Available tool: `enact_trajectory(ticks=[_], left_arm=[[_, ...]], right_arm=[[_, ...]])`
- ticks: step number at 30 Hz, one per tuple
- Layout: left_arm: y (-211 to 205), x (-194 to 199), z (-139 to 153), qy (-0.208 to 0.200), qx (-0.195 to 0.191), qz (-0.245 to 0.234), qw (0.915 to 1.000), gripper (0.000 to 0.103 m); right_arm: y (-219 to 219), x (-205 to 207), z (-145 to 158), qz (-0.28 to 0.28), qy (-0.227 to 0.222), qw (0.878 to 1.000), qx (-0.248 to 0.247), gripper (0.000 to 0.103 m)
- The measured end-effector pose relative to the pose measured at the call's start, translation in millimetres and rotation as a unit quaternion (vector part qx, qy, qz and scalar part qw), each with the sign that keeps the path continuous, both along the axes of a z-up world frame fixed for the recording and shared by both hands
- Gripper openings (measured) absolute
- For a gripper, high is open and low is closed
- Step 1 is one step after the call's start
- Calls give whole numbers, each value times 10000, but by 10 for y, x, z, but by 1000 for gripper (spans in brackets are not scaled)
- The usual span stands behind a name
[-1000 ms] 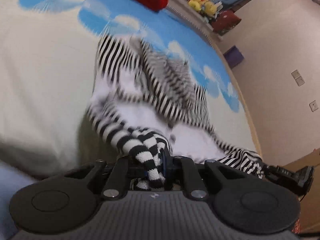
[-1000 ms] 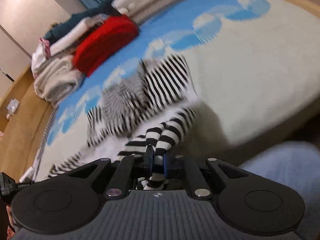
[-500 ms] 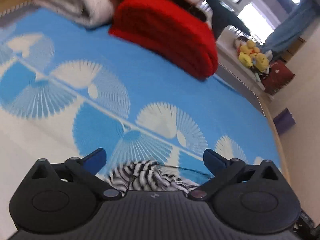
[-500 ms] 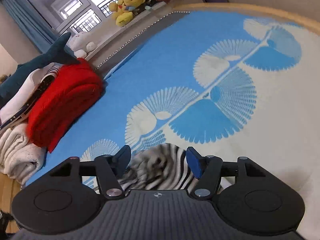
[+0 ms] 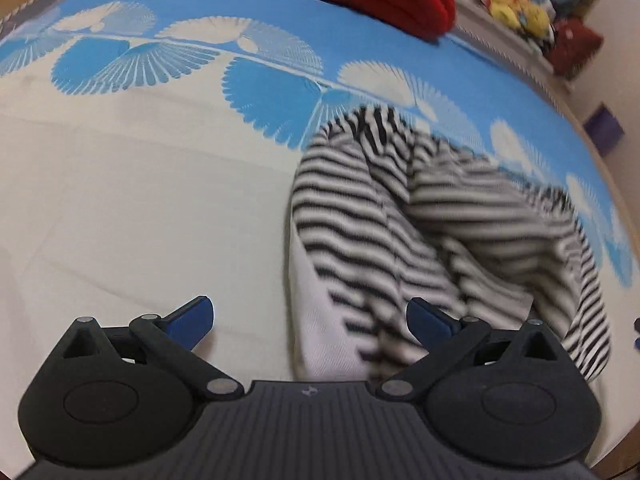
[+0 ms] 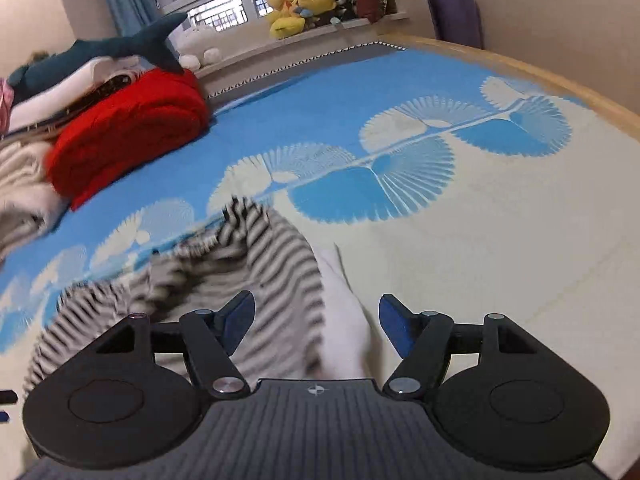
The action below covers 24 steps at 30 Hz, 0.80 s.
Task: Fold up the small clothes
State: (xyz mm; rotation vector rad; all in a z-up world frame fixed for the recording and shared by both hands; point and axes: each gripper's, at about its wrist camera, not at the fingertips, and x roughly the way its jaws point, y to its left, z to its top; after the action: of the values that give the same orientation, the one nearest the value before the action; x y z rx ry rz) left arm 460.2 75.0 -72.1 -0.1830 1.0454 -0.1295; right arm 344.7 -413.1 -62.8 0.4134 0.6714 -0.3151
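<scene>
Item one, nearest the lens: our left gripper (image 5: 310,316), at the bottom of the left wrist view. Its blue fingers (image 5: 192,318) are spread wide apart, nothing between the pads; they hang over bare bedspread and the near edge of the cloth.

Item two: our right gripper (image 6: 316,320), at the bottom of the right wrist view. Its jaws are opening; the cloth lies below and between them, but the pads do not press on it.

Item three, the task piece: a black-and-white striped garment (image 5: 440,232), blurred, with a plain white part at its near edge. We find it crumpled on the bed, right of centre in the left view and lower left of centre (image 6: 256,272) in the right view. It lies loose, gripped by neither tool.

Item four: the bedspread (image 6: 480,260), cream near us, blue with white fan shapes farther off.

Item five, upper left of the right view: a folded red blanket (image 6: 128,136), touching a heap of pale folded cloth (image 6: 20,196).

Item six, behind these: a dark plush shark (image 6: 120,48).

Item seven, farthest: yellow plush toys (image 6: 300,4) on the windowsill.
</scene>
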Motion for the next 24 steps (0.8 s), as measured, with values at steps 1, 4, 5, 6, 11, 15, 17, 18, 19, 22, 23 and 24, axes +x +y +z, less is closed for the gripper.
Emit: enact_trajectory(ticks=[1, 4, 5, 6, 11, 15, 17, 18, 19, 22, 23, 24], left_arm=[[-35, -19, -30, -5, 155, -118, 9998, 103], [-107, -61, -141, 5, 358, -381, 9986, 103], [-141, -78, -186, 36, 352, -445, 9984, 103], [-154, -74, -211, 64, 325, -481, 9983, 103], [-272, -129, -276, 65, 240, -839, 9962, 103], [-332, -89, -329, 4, 236, -914, 9955, 103], [-334, -63, -356, 13, 90, -779, 9969, 98], [-331, -73, -350, -30, 17, -767, 9970, 88], [-325, -83, -334, -89, -76, -846, 9963, 47], [-257, -140, -194, -240, -155, -944, 9951, 19], [-221, -177, -131, -328, -116, -991, 9945, 8], [-162, -223, -69, -442, -42, -1042, 9936, 6]], right_arm=[[25, -37, -48, 66, 127, 9999, -72, 71], [147, -64, -180, 417, 488, 9976, -256, 70], [196, -68, -204, 516, 547, 9965, -366, 70], [231, -69, -232, 568, 620, 9951, -518, 70], [293, -63, -380, 681, 868, 9906, -808, 70], [245, 27, -458, 645, 902, 9917, -649, 70], [201, 84, -510, 584, 1056, 9923, -292, 55], [189, 101, -525, 600, 1104, 9919, -169, 42], [194, 109, -514, 645, 1124, 9914, -158, 13], [202, 15, -337, 726, 882, 9931, -266, 12], [184, -48, -246, 767, 745, 9939, -260, 12], [136, -125, -143, 823, 579, 9947, -183, 11]])
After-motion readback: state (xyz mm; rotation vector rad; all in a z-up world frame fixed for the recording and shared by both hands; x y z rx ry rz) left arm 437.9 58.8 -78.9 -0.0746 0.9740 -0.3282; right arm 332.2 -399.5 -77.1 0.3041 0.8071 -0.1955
